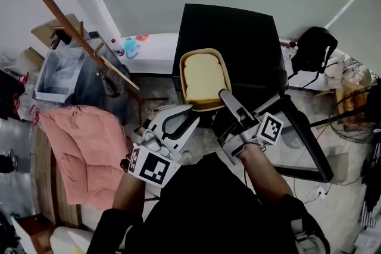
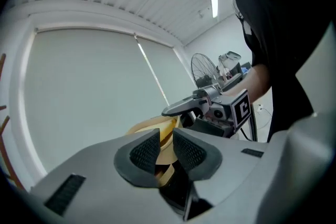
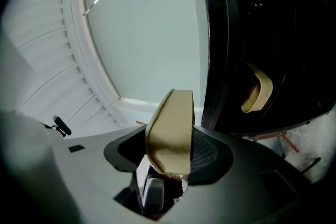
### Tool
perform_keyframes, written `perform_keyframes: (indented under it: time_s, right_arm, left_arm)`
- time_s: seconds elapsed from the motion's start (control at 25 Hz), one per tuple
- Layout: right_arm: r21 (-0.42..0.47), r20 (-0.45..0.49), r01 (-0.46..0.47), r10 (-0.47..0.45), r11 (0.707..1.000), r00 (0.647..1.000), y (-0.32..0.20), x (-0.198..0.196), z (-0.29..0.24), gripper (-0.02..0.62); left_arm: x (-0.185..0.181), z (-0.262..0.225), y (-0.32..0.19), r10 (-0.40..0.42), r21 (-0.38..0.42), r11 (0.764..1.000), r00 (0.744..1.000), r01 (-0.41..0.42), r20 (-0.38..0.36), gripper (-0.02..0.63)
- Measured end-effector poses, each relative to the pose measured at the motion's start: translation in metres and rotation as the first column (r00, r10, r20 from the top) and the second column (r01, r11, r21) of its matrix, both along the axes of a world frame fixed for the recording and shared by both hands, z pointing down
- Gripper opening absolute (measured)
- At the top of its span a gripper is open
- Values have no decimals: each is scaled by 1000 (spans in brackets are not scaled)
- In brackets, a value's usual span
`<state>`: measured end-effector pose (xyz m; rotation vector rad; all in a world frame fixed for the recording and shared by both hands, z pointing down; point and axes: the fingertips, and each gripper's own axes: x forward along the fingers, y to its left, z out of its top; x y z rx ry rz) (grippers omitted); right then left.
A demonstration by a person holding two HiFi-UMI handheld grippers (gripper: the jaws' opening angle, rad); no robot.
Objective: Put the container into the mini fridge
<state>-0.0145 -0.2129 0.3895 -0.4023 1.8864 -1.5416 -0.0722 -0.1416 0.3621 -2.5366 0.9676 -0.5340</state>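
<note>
1. At 12 o'clock, the container [image 1: 204, 77] hangs at the mini fridge's [image 1: 238, 33] front edge.
2. Your right gripper [image 1: 226, 97] clamps its 5 o'clock rim.
3. Your left gripper [image 1: 187, 115] has jaws slightly parted, loose around its 6 o'clock rim.

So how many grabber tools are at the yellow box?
2. The left gripper is at the container's near-left rim, the right gripper at its near-right rim; each has the rim between its jaws.
</note>
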Motion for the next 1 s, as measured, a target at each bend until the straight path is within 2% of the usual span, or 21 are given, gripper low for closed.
perform_keyframes:
  time_s: [0.16, 0.44, 0.6, 0.68, 0.84, 1.0]
  right_arm:
    - [16, 25, 36, -37, 999, 999, 15, -2, -2, 230]
    - [29, 54, 149, -150, 988, 987, 46, -23, 3, 231]
    - [25, 58, 229, -230, 973, 971, 64, -31, 14, 232]
    - [21, 46, 259, -260, 966, 965, 73, -30, 21, 231]
    - [8, -11, 259, -259, 966, 966, 83, -17, 40, 232]
    - [-25, -52, 200, -201, 980, 978, 85, 5, 64, 232]
  left_arm:
    - [-23, -8, 20, -21, -6, 1000, 997, 21, -80, 98]
    - [-53, 27, 53, -96, -134, 988, 989, 81, -114, 98]
    - [-62, 44, 65, -159, -199, 972, 973, 124, -169, 98]
    - [-64, 51, 69, -208, -251, 956, 952, 150, -224, 98]
    - [-61, 64, 67, -232, -284, 947, 935, 153, -268, 98]
    - [-50, 74, 65, -190, -288, 951, 942, 107, -276, 97]
